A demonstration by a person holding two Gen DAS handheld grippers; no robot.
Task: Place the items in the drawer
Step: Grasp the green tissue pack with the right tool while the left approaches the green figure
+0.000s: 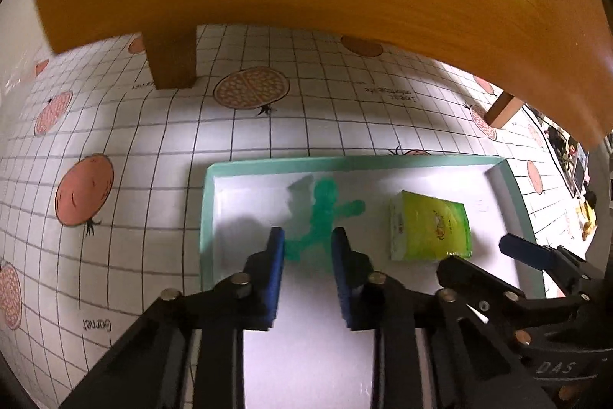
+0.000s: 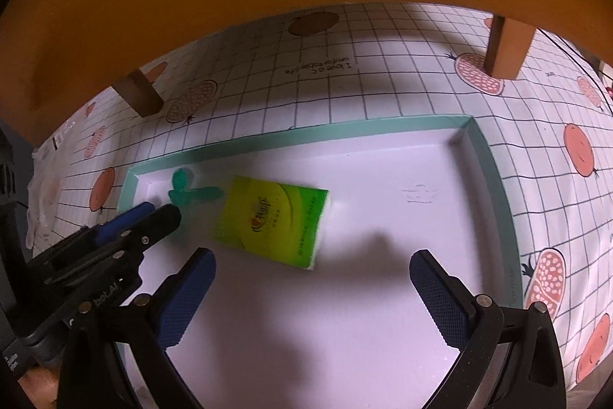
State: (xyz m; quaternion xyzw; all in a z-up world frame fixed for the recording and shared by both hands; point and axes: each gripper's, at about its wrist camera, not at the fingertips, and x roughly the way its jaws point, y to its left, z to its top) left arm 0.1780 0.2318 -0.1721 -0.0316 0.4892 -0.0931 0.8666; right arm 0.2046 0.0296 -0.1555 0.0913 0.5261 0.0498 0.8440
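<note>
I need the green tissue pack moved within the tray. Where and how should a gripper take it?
Grip the tissue pack across its two long edges, coming from above. It lies flat in the tray, clear of the walls and the green figure; the right gripper is open nearby.

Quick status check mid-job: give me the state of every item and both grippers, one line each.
drawer tray: pulled out, open under the wooden top.
green packet: lying flat in the tray, untouched.
green figure toy: lying in the tray's left end, its lower part between the left pads; contact unclear.
left gripper: jaws narrow, around the toy.
right gripper: open wide, empty, over bare tray floor.
</note>
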